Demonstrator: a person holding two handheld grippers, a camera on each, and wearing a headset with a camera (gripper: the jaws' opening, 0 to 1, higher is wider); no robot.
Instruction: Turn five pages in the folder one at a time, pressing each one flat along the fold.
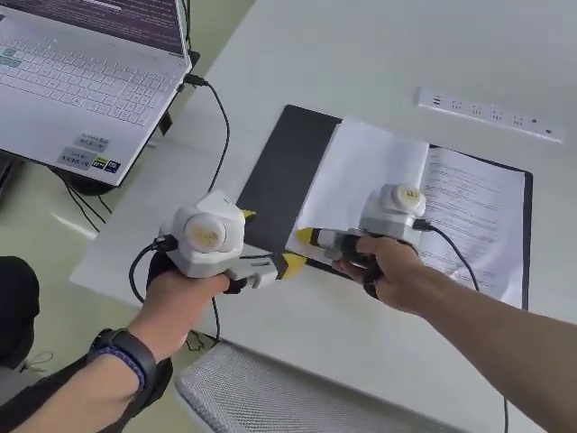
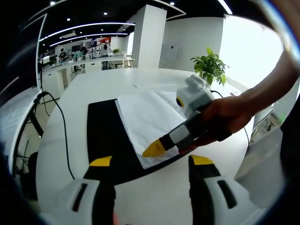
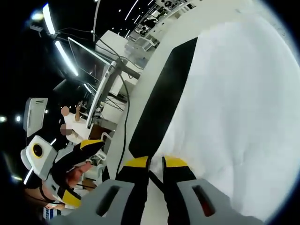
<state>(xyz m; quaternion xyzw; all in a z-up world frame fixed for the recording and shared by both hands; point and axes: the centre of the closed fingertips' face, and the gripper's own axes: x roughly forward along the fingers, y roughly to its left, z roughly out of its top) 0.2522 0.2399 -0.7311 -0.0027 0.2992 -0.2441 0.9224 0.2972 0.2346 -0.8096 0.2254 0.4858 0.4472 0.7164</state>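
Open folder (image 1: pixel 284 171) lies close to front edge of table (image 1: pixel 361 54); free tabletop beyond it, laptop (image 1: pixel 81 81) off left, power strip (image 1: pixel 491 115) far right. Jaws of right gripper (image 1: pixel 305 236) narrow, pinching lifted page (image 1: pixel 370 176) at its near corner. Jaws of left gripper (image 1: pixel 290 264) wide, holding nothing, just off folder's near edge. Left gripper view adds potted plant (image 2: pixel 211 68) behind.

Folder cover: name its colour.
The folder cover is black, best seen in the head view.
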